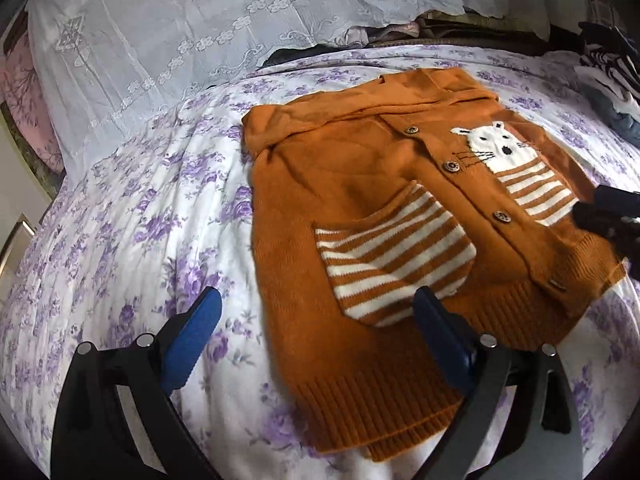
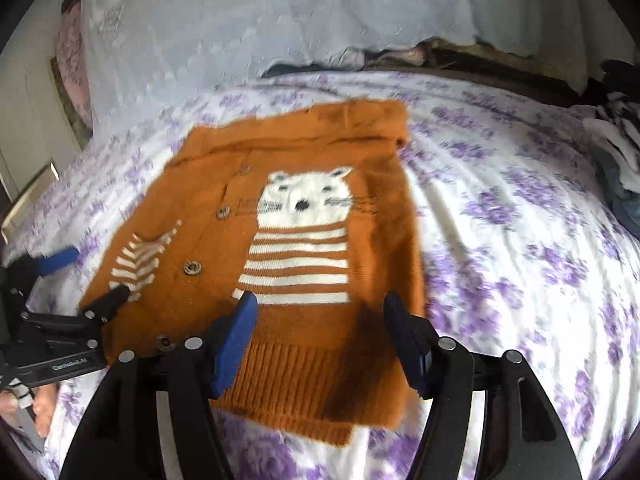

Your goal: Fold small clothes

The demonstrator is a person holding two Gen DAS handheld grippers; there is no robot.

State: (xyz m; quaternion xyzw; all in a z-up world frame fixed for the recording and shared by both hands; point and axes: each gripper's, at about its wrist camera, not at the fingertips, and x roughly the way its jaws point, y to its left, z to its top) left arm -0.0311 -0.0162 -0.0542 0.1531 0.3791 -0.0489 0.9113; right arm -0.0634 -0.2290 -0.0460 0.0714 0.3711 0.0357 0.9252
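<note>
cardigan (image 1: 360,200), orange knit and child-sized, lies face up on the bed, its sleeves folded in across the top so that the body makes a rough rectangle. a white cat face (image 2: 304,200) with a striped body sits on one front panel, a striped patch pocket (image 1: 396,256) on the other, and a row of dark round buttons (image 1: 452,167) runs between them. the ribbed hem is the edge nearest both grippers.

left gripper (image 1: 316,344) hangs over the pocket-side corner of the hem with its jaws spread wide; one blue pad (image 1: 192,340) is above the bare sheet beside the garment, the other above the knit, and nothing is pinched between them. from the right wrist view the same tool shows at the left edge of the picture, with part of a hand (image 2: 42,404) and a striped cuff below it.

right gripper (image 2: 320,344) hangs over the cat-side part of the hem, its jaws apart and straddling the ribbing, with no cloth caught in them; that view is blurred, so whether a pad brushes the knit i cannot tell.

under the cardigan is a white bedsheet (image 1: 140,220) printed with purple flowers. past it, a pale lace cover (image 1: 160,40) drapes over a raised heap at the far side, and a pile of dark and striped clothes (image 1: 612,72) sits off at the right-hand edge.
</note>
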